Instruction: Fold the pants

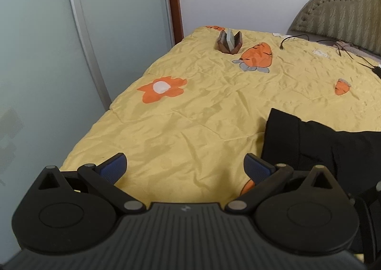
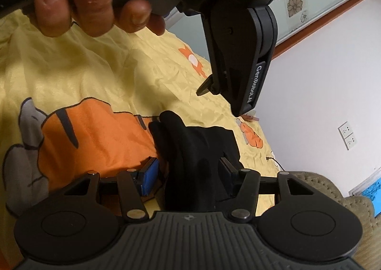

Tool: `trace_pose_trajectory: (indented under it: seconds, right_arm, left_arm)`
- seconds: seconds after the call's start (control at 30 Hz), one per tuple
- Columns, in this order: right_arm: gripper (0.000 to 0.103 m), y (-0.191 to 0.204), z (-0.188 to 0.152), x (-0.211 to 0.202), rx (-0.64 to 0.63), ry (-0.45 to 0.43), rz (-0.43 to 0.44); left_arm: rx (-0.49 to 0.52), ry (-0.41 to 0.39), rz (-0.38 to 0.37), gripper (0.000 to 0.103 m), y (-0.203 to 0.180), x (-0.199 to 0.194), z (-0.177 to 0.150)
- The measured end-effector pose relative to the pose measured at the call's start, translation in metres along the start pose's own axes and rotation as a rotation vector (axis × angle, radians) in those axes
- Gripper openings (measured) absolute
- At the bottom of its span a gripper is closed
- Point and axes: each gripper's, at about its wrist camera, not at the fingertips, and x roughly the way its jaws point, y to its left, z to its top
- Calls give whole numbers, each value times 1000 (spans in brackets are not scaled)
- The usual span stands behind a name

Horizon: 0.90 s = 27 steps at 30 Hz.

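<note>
The black pants lie on the yellow quilt at the right of the left wrist view. My left gripper is open and empty above the quilt, just left of the pants. In the right wrist view a bunched part of the pants sits between the blue pads of my right gripper, whose jaws stand wide on either side of the cloth. The left gripper's body and the hand holding it hang above.
A small brown folded case stands at the quilt's far end. Black cables lie near the padded headboard. A frosted sliding door runs along the bed's left edge. Wall sockets are on the white wall.
</note>
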Motion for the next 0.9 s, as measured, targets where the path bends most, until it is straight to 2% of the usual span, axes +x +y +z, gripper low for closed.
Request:
trace_pose_trajectory:
  seconds: [0.2,0.43,0.5,0.6,0.67,0.8,0.9]
  right_arm:
    - [54,-5,-1,0,-28,39,-5]
    - [54,-2,-1,-3,-102,16,-3]
    - [54,-11,-1,-3,-56,32,5]
    - [54,-33,-5,-1,98,59,62]
    - [54,-40,-7,-2,146,53,78]
    - [53,-4,-3,-8,-98,2,-25]
    - [40,8,-4,-8,-142,-16,-35]
  left_arm:
    - [15,-3,16,103,1,2,-2]
    - [27,-10,46,103,12,7,-14]
    - [42,-23,63,103,16,7,-18]
    - [57,-34,86,103,23,8,-21]
    - [40,-26,67,103,28,8,-20]
    - [-48,29,-33,103,34,11,-12]
    - [-44,28,-68,103,28,9,-8]
